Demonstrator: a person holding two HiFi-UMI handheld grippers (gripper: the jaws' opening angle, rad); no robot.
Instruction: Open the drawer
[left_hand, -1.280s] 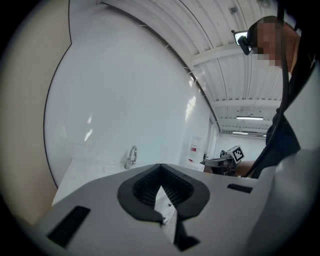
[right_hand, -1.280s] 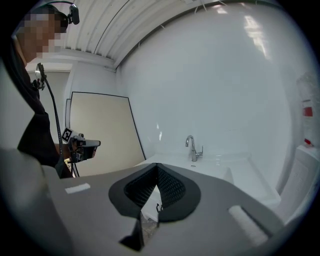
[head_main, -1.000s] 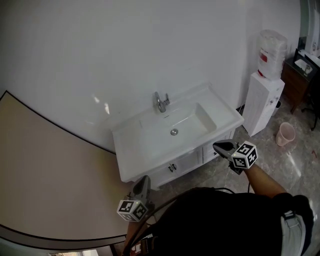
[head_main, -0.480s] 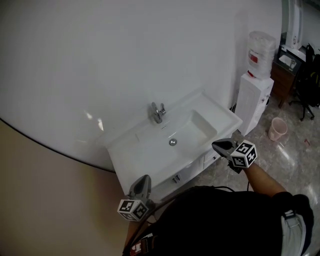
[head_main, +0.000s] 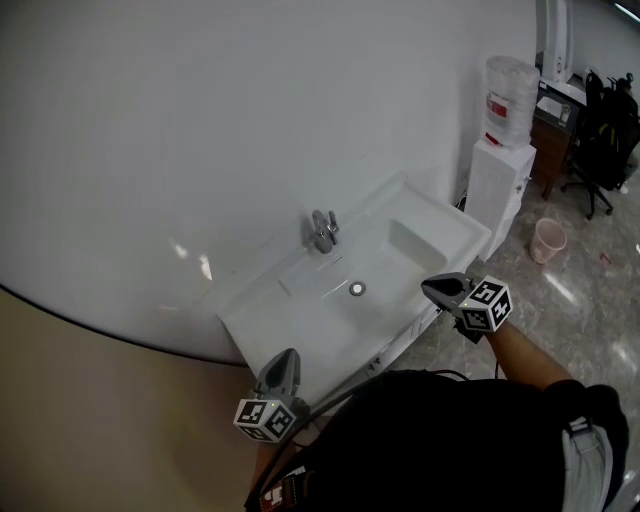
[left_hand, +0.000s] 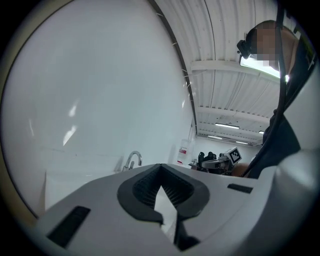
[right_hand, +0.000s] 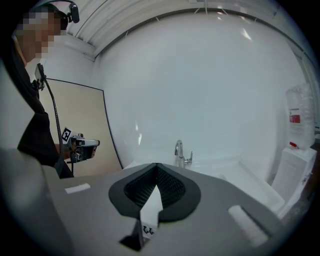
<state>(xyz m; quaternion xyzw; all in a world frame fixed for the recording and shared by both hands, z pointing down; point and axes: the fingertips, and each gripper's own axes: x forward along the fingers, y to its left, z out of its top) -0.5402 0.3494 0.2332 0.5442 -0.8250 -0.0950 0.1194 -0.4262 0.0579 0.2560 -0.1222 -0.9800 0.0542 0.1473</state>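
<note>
Before the sink (head_main: 262, 322), left claw (head_main: 287, 357) pressed together, empty; right claw (head_main: 430, 288) likewise

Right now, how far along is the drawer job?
Done: nothing; no pulled-out drawer shows below the sink. In hand: nothing; the left gripper and right gripper are shut and empty, held before the sink. Left to do: reach the drawer, grip it, pull it open.

- Chrome faucet (head_main: 322, 230): upright, ahead of both pairs of jaws.
- White sink (head_main: 290, 318): below and ahead of the jaws.
- Water dispenser (head_main: 495, 185): well right of the jaws.
- Pink bucket (head_main: 547, 240): on the floor, near the dispenser.
</note>
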